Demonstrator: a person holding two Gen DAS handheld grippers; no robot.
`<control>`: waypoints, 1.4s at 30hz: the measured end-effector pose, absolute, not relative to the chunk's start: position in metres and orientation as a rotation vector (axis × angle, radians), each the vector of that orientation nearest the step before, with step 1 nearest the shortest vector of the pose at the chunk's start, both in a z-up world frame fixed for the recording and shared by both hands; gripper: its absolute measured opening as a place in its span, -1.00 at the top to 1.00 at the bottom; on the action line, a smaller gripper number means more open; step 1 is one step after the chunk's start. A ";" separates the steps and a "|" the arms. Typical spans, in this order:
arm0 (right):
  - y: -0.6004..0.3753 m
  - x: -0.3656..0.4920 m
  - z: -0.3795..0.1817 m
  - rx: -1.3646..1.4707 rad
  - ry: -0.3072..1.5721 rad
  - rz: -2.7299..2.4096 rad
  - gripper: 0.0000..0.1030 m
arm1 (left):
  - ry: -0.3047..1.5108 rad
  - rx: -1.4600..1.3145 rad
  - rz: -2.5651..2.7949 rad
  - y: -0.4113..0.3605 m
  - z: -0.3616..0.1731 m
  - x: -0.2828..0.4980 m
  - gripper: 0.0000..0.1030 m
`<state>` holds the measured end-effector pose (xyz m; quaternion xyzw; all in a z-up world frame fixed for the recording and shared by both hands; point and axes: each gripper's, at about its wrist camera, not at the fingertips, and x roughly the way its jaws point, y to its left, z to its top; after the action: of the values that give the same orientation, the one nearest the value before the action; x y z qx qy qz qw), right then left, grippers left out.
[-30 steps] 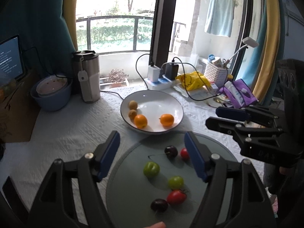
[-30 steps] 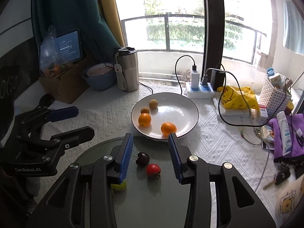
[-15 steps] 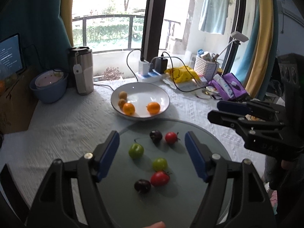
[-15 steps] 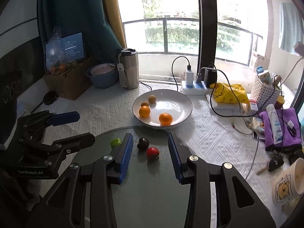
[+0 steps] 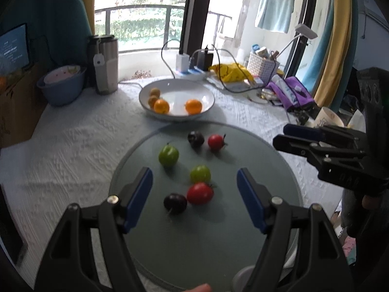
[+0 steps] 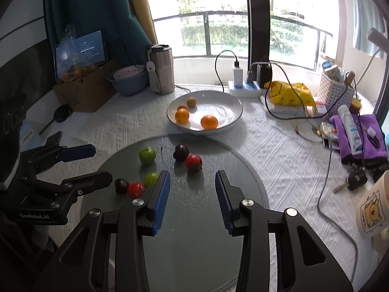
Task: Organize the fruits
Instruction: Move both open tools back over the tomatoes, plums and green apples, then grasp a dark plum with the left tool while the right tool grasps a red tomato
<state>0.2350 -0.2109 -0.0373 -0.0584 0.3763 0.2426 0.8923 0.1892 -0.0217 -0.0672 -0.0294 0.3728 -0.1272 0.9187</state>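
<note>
A round glass board [image 5: 218,238] [image 6: 194,243] carries several small fruits: two green [image 5: 168,155] [image 5: 200,174], two red [image 5: 199,193] [image 5: 215,142] and two dark ones [image 5: 175,203] [image 5: 196,138]. Behind it a white bowl [image 5: 206,95] [image 6: 231,107] holds two oranges [image 5: 193,106] [image 5: 161,106] and two small brown fruits [image 5: 154,92]. My left gripper [image 5: 194,182] hangs open above the near fruits, touching none. My right gripper [image 6: 192,182] is open and empty over the board, with a red fruit [image 6: 193,162] and a dark one [image 6: 181,152] just ahead. Each gripper shows at the side of the other's view.
On the white textured cloth stand a steel tumbler [image 6: 162,69], a blue bowl [image 6: 128,80], a cardboard box [image 6: 82,92], a power strip with cables [image 6: 243,90], a yellow bag [image 6: 289,92], a white basket [image 6: 336,90], a purple cloth [image 6: 359,136], keys [image 6: 352,180] and a mug [image 6: 374,209].
Both grippers have drawn back toward the near side and dropped a little. The bowl looks farther away, and more of the board and its fruits shows. Their jaws kept the same spread.
</note>
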 end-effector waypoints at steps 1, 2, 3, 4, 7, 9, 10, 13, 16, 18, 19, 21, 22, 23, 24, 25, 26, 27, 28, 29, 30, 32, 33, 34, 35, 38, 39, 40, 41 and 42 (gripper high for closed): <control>-0.211 0.234 -0.040 -0.122 0.786 0.504 0.21 | 0.776 -0.059 -0.259 -0.021 -0.071 0.188 -0.42; -0.210 0.233 -0.042 -0.123 0.791 0.506 0.21 | 0.782 -0.058 -0.256 -0.020 -0.073 0.188 -0.42; -0.210 0.233 -0.045 -0.124 0.796 0.507 0.21 | 0.788 -0.057 -0.254 -0.018 -0.076 0.188 -0.42; -0.210 0.232 -0.048 -0.124 0.805 0.508 0.21 | 0.796 -0.058 -0.250 -0.017 -0.080 0.187 -0.42; -0.209 0.232 -0.056 -0.122 0.825 0.511 0.21 | 0.813 -0.062 -0.245 -0.015 -0.088 0.187 -0.42; -0.208 0.234 -0.063 -0.120 0.843 0.511 0.21 | 0.830 -0.062 -0.242 -0.014 -0.094 0.188 -0.42; -0.207 0.235 -0.065 -0.120 0.850 0.511 0.21 | 0.836 -0.060 -0.242 -0.013 -0.096 0.189 -0.42; -0.205 0.238 -0.071 -0.118 0.866 0.513 0.21 | 0.858 -0.046 -0.239 -0.012 -0.105 0.193 -0.42; -0.203 0.243 -0.079 -0.116 0.886 0.514 0.21 | 0.882 -0.025 -0.231 -0.011 -0.114 0.199 -0.42; -0.200 0.246 -0.083 -0.115 0.899 0.518 0.21 | 0.891 -0.006 -0.227 -0.010 -0.117 0.201 -0.42; -0.198 0.247 -0.085 -0.115 0.905 0.522 0.21 | 0.896 0.011 -0.226 -0.010 -0.120 0.203 -0.42; -0.194 0.248 -0.089 -0.118 0.914 0.528 0.21 | 0.900 0.032 -0.223 -0.009 -0.123 0.205 -0.42; -0.191 0.249 -0.091 -0.120 0.921 0.531 0.21 | 0.903 0.042 -0.220 -0.008 -0.125 0.207 -0.42; -0.189 0.250 -0.092 -0.121 0.925 0.533 0.21 | 0.903 0.047 -0.221 -0.007 -0.126 0.209 -0.42; -0.187 0.251 -0.094 -0.122 0.929 0.533 0.21 | 0.902 0.050 -0.227 -0.006 -0.127 0.211 -0.42; -0.186 0.252 -0.094 -0.122 0.932 0.534 0.21 | 0.898 0.056 -0.233 -0.006 -0.127 0.213 -0.42; -0.185 0.252 -0.095 -0.122 0.935 0.533 0.21 | 0.894 0.064 -0.237 -0.006 -0.128 0.214 -0.42; -0.184 0.253 -0.095 -0.124 0.937 0.532 0.21 | 0.889 0.071 -0.241 -0.006 -0.128 0.215 -0.41; -0.183 0.254 -0.095 -0.125 0.939 0.531 0.21 | 0.884 0.084 -0.253 -0.006 -0.129 0.216 -0.41; -0.182 0.254 -0.096 -0.125 0.940 0.530 0.21 | 0.885 0.090 -0.263 -0.007 -0.130 0.218 -0.40; -0.181 0.255 -0.096 -0.127 0.941 0.529 0.21 | 0.888 0.093 -0.274 -0.007 -0.131 0.218 -0.28; -0.180 0.254 -0.095 -0.131 0.943 0.530 0.21 | 0.890 0.094 -0.290 -0.008 -0.134 0.219 -0.10; -0.179 0.254 -0.095 -0.133 0.942 0.531 0.21 | 0.886 0.099 -0.295 -0.008 -0.133 0.219 -0.01; -0.177 0.253 -0.095 -0.137 0.942 0.533 0.21 | 0.881 0.097 -0.308 -0.008 -0.133 0.218 0.10; -0.176 0.253 -0.095 -0.138 0.942 0.533 0.21 | 0.881 0.090 -0.318 -0.009 -0.132 0.218 0.16; -0.171 0.250 -0.094 -0.144 0.947 0.540 0.21 | 0.875 0.086 -0.339 -0.011 -0.132 0.216 0.32; -0.170 0.250 -0.095 -0.145 0.949 0.545 0.21 | 0.873 0.086 -0.343 -0.011 -0.131 0.215 0.37; -0.166 0.249 -0.095 -0.149 0.951 0.554 0.21 | 0.870 0.083 -0.345 -0.011 -0.131 0.214 0.41; -0.164 0.248 -0.095 -0.153 0.953 0.561 0.21 | 0.866 0.077 -0.345 -0.010 -0.130 0.213 0.42; -0.161 0.246 -0.096 -0.158 0.955 0.569 0.21 | 0.864 0.072 -0.343 -0.008 -0.129 0.212 0.42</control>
<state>0.2459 -0.1609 -0.0957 -0.0747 0.4529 0.2698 0.8465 0.2117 -0.0081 -0.1291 0.0349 0.4163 -0.1654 0.8934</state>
